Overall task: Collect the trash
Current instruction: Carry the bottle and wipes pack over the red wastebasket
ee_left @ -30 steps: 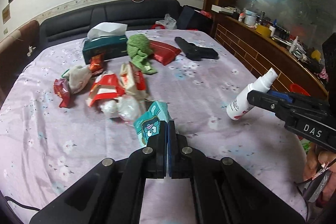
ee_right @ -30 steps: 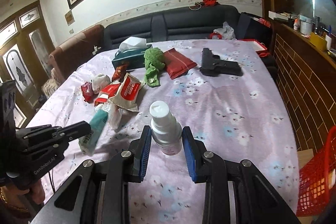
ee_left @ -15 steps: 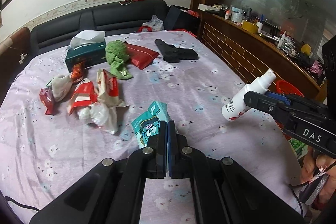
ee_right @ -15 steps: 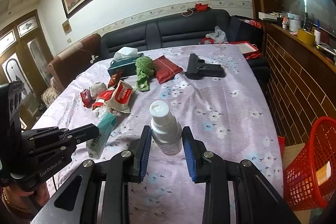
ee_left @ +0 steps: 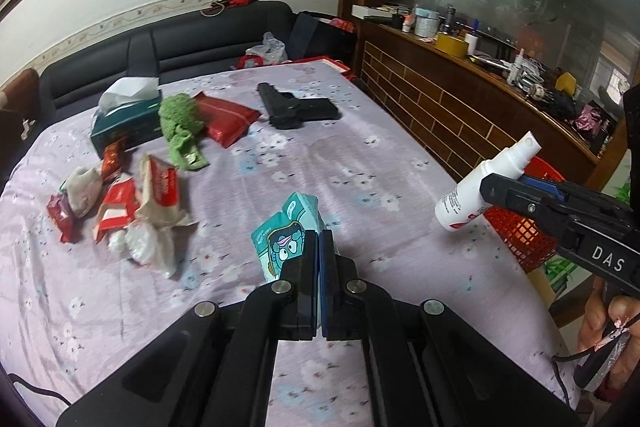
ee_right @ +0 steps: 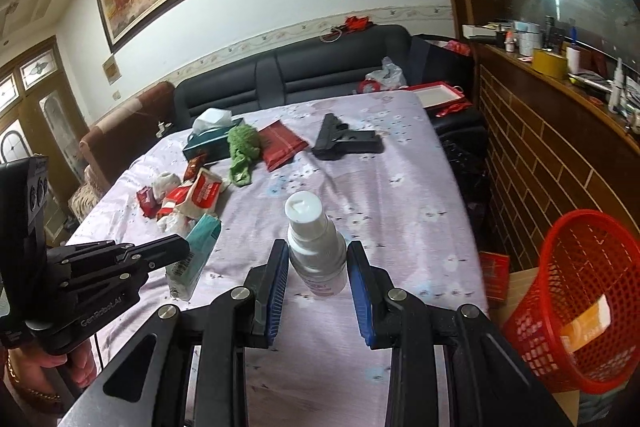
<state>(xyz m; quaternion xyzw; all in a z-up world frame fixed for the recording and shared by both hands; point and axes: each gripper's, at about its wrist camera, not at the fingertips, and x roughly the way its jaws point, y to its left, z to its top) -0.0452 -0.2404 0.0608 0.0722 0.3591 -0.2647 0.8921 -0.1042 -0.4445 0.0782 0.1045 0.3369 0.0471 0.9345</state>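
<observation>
Already both claws are loaded: the left gripper (ee_left: 319, 247) pinches a teal packet (ee_left: 282, 233) at centre frame, and the right gripper (ee_right: 318, 263) clamps a white spray bottle (ee_right: 316, 247). Neither has reached the red basket (ee_right: 576, 307) at lower right, and a heap of wrappers (ee_left: 132, 199) at middle left waits on the table (ee_left: 380, 179).

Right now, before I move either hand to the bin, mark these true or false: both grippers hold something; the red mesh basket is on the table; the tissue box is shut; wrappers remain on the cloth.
1. Both grippers hold something. True: the left gripper clamps a teal cartoon-printed packet, the right gripper a white spray bottle.
2. The red mesh basket is on the table. False: it stands beside the table, lower down.
3. The teal tissue box is shut. False: a white tissue sticks out of it.
4. Red-and-white wrappers remain on the lilac flowered cloth. True.
</observation>
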